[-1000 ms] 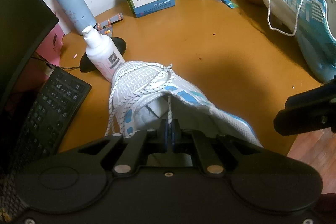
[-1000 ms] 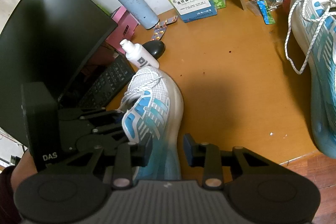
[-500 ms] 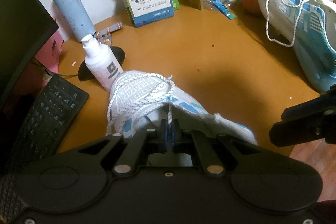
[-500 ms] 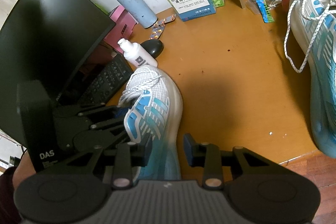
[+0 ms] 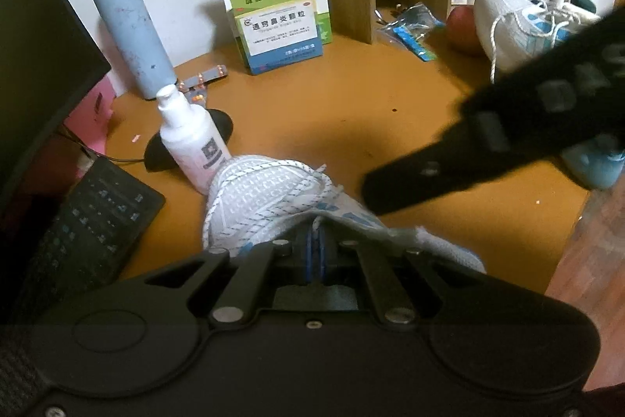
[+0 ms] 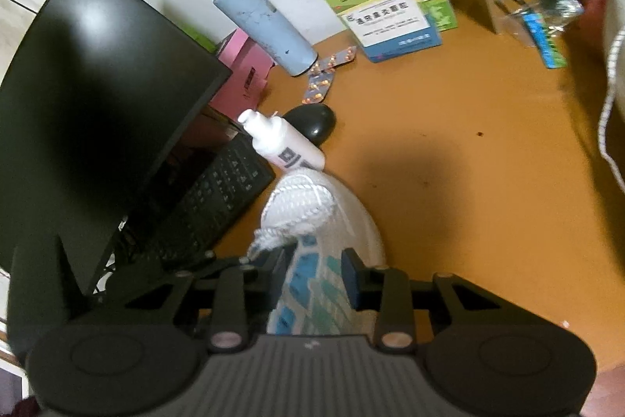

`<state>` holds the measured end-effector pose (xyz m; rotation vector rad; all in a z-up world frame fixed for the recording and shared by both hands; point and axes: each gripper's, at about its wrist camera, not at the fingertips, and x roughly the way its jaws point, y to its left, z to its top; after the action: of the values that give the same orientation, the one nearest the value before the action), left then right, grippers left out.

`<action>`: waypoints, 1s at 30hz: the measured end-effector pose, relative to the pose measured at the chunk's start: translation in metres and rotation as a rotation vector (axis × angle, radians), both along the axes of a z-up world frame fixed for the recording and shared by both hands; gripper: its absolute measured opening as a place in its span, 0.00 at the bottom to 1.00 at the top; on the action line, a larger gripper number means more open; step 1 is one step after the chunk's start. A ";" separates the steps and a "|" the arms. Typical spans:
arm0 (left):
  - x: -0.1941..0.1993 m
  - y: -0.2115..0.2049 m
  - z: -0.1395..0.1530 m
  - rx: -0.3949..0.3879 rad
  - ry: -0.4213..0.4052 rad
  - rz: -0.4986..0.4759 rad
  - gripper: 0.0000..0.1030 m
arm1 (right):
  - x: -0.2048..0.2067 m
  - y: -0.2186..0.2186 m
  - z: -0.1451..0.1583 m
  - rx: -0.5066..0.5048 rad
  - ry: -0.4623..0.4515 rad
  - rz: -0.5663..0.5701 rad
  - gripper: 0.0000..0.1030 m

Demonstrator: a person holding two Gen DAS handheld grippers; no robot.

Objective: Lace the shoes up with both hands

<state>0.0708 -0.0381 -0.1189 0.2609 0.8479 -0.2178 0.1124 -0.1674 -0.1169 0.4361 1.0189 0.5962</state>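
At the near edge of the table point(image 5: 390, 104), the white-and-blue shoe point(image 5: 269, 190) points its toe away from both hands. The left gripper point(image 5: 314, 253), pressed together, pinches a lace point(image 5: 317, 221) at the tongue. The right gripper point(image 6: 312, 272) straddles the shoe's side, its jaws closing, not yet gripping. A white bottle point(image 5: 191, 139) stands just beyond the toe; the second shoe point(image 5: 519, 30) lies well apart.

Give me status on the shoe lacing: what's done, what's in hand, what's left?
Done: the lace already crosses the toe end of the near shoe.
In hand: the left gripper is shut on a lace strand; the right gripper straddles the shoe's blue side, jaws closing.
Left: no bow or knot shows. The second shoe has a loose lace hanging.
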 end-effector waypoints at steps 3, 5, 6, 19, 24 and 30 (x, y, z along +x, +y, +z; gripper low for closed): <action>0.000 0.001 0.000 -0.010 -0.004 0.000 0.01 | 0.007 0.007 -0.005 0.001 0.011 0.005 0.19; 0.000 0.002 -0.001 -0.018 -0.007 -0.005 0.01 | 0.010 0.010 -0.009 0.003 0.019 -0.001 0.19; 0.000 0.003 -0.001 -0.022 -0.008 -0.008 0.01 | 0.012 0.010 -0.011 0.006 0.024 -0.009 0.18; 0.001 0.004 -0.003 -0.017 -0.003 -0.020 0.01 | 0.023 0.016 -0.024 0.041 0.049 -0.040 0.05; 0.000 0.002 -0.001 0.001 0.003 -0.024 0.05 | 0.019 0.016 -0.022 0.052 0.021 -0.039 0.02; -0.023 0.005 0.022 0.004 -0.044 -0.028 0.32 | 0.011 -0.014 -0.005 0.076 -0.017 -0.103 0.02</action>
<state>0.0479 -0.0328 -0.0964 0.2806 0.8012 -0.2360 0.1238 -0.1810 -0.1223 0.5465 0.9538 0.5463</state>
